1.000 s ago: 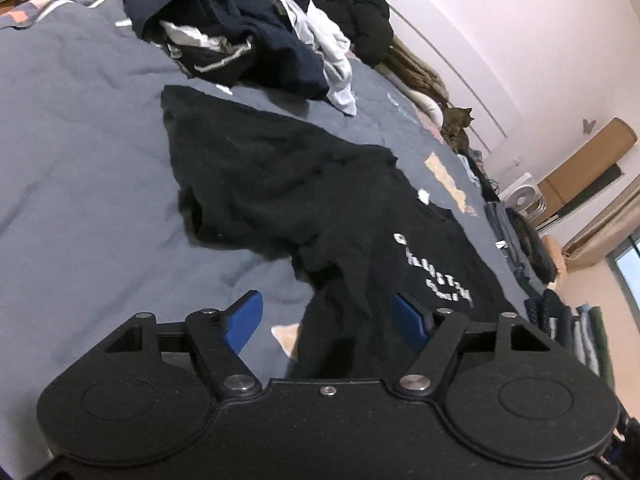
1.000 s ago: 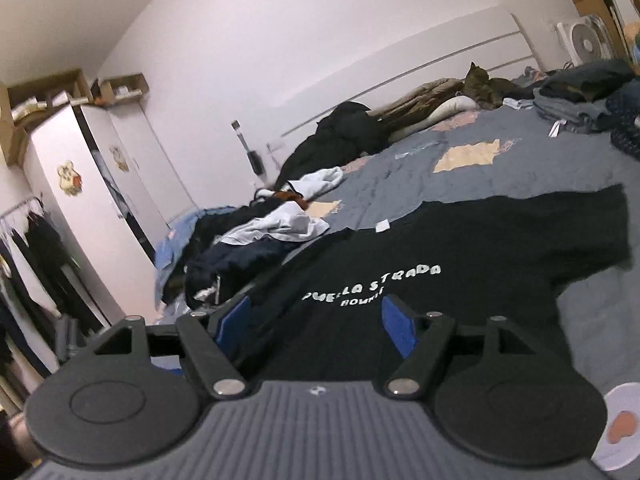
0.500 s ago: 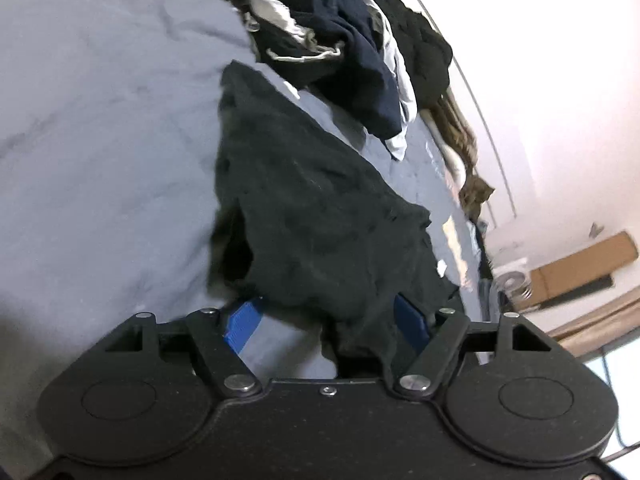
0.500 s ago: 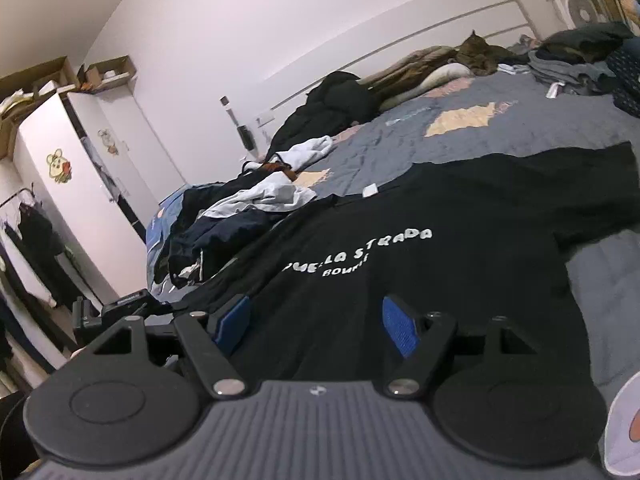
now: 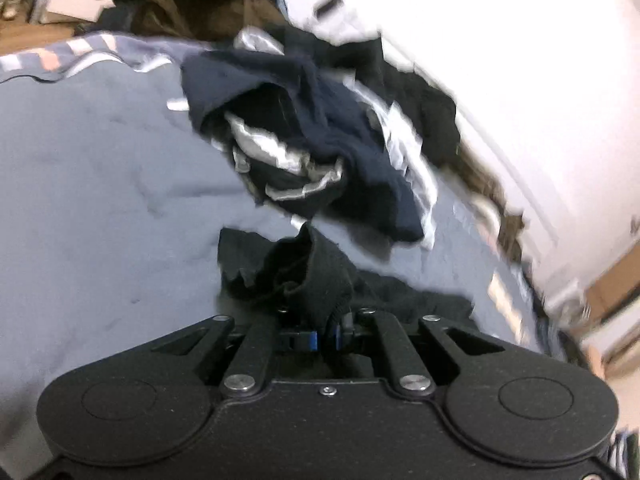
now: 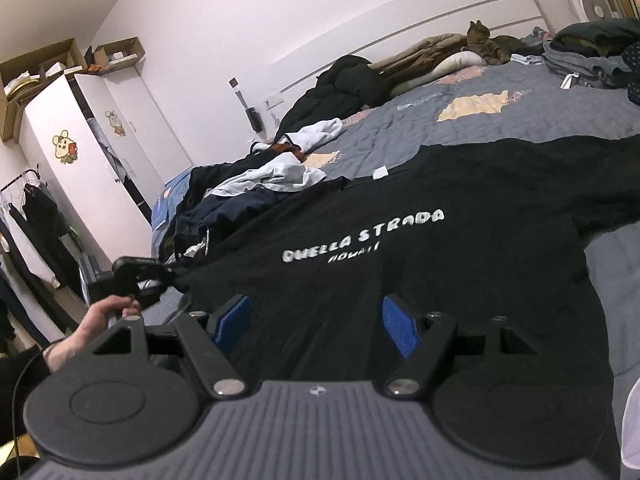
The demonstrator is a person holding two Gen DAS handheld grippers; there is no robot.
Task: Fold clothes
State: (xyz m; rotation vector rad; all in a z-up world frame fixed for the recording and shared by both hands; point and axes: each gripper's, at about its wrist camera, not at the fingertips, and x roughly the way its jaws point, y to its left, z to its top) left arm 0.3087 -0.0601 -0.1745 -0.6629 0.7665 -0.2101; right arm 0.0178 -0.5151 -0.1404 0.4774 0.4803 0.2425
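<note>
A black T-shirt (image 6: 460, 216) with white lettering lies spread on the grey-blue bedspread (image 6: 500, 120). My left gripper (image 5: 326, 336) is shut on a bunched sleeve of the black T-shirt (image 5: 312, 280) and holds it off the bed. It also shows in the right wrist view (image 6: 160, 276), pinching the shirt's left sleeve. My right gripper (image 6: 314, 322) is open and empty, just above the shirt's lower part.
A heap of dark and white clothes (image 5: 320, 140) lies beyond the sleeve; it also shows in the right wrist view (image 6: 256, 188). Folded clothes (image 6: 592, 52) sit at the far right. A cat (image 6: 488, 40) lies by the headboard. A white wardrobe (image 6: 80, 168) stands left.
My left gripper has closed on the shirt's sleeve and lifted it, and its view has swung toward the clothes heap. My right gripper has stayed open and moved closer over the shirt.
</note>
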